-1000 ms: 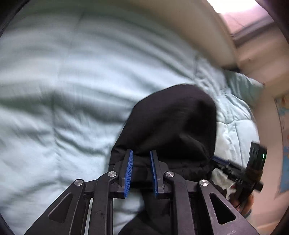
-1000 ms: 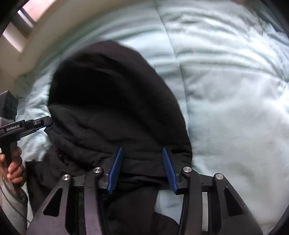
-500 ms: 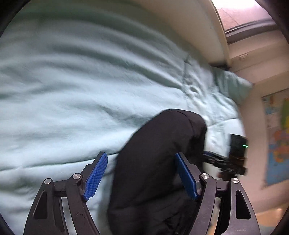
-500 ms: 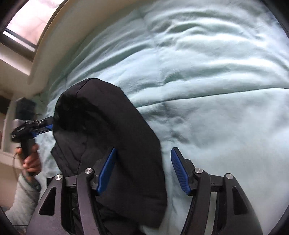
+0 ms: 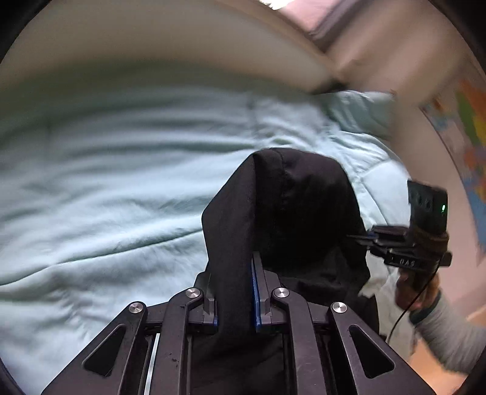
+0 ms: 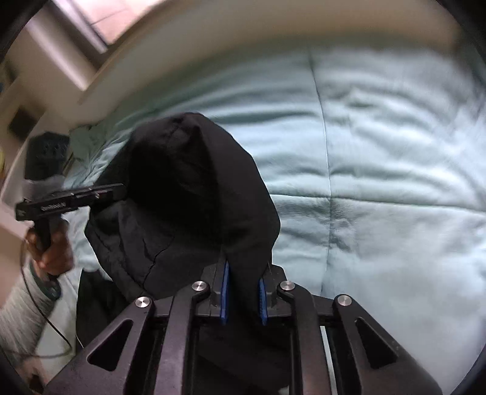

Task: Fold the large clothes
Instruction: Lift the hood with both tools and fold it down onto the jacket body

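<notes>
Claws: left claw (image 5: 234,291) and right claw (image 6: 243,296) each clamped on a near edge of the black garment (image 6: 194,197).
Garment position: draped over the pale green quilt (image 6: 379,152) on the bed.
Orientation: long axis runs away from the claws; rounded end farthest.
Progress: early; no finished fold visible.

place: home bedroom
bed: pale green quilted comforter (image 5: 127,188), cream headboard (image 5: 152,45)
wall: colourful map poster (image 5: 467,133)
light: window (image 6: 100,18)
</notes>
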`<state>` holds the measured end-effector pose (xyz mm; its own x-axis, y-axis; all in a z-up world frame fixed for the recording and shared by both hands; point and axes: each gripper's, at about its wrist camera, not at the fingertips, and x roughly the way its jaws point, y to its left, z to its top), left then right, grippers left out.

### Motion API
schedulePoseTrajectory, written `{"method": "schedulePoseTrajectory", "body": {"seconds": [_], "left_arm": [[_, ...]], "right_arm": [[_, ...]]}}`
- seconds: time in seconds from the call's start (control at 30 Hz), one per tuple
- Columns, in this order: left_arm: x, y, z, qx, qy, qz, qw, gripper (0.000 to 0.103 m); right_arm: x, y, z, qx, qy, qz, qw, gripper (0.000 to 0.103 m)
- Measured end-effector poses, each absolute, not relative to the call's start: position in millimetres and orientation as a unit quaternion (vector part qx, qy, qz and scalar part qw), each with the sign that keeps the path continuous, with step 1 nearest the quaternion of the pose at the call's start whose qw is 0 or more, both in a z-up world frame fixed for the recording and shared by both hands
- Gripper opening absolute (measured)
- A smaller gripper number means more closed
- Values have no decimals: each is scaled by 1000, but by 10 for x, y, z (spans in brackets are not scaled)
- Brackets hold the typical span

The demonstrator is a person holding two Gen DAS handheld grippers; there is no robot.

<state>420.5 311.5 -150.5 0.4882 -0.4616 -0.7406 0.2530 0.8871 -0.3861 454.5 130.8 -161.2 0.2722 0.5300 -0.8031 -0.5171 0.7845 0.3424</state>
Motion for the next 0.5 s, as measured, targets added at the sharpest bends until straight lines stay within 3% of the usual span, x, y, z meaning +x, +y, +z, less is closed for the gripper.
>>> {"method": "schedulePoseTrajectory", "body": {"seconds": [0.27, 0.4, 0.5], "left_arm": [[2556, 2703, -734, -15, 411, -212, 886, 15], [1725, 2479, -756, 10, 429, -220, 876, 16], [1145, 2396, -1116, 15, 484, -220, 847, 19]], "right_arm": [[3262, 1089, -833, -42, 431, 293, 852, 18], [2370, 880, -695, -54, 422, 279, 861, 18], [1837, 766, -831, -63, 454, 270, 847, 20]]}}
